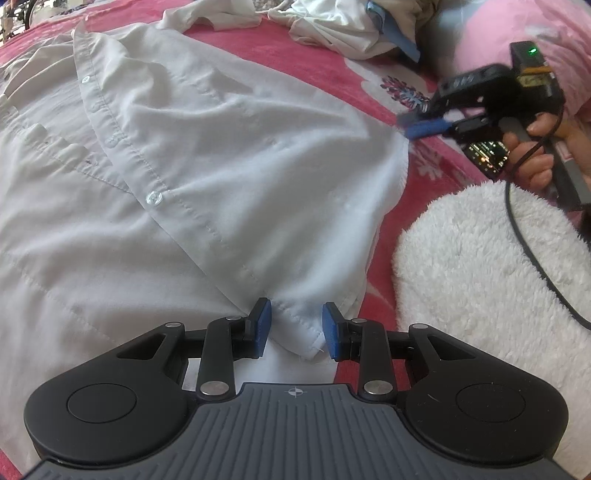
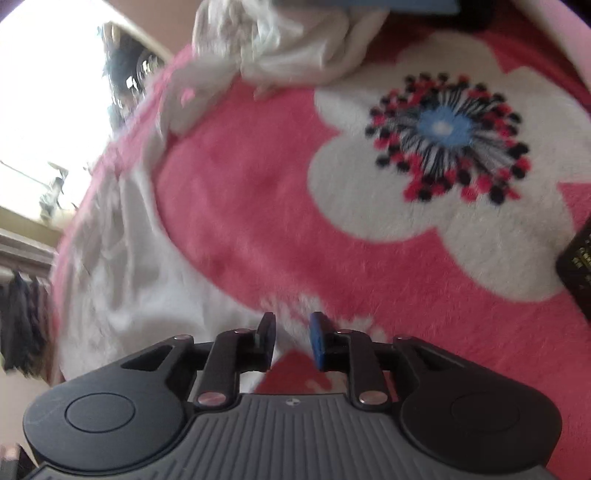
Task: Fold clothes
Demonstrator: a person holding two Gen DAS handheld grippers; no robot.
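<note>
On the pink flowered blanket (image 1: 369, 85) a white shirt (image 1: 184, 147) lies spread, its button placket (image 1: 110, 140) running away from the left wrist camera. At the near hem, the left gripper (image 1: 297, 328) has its blue pads apart, one on each side of the shirt's bottom corner (cloth sits between them, not pinched). Off to the right, a hand (image 1: 532, 155) holds the right gripper (image 1: 413, 123) just beside the shirt's side edge; from its own camera, the right gripper's fingers (image 2: 319, 339) stand parted over the blanket, with nothing between them, and the shirt to the left, blurred. A crumpled white garment (image 1: 332, 26) lies at the blanket's far side. A fluffy white cloth (image 1: 480, 266) rests near the hem.
</note>
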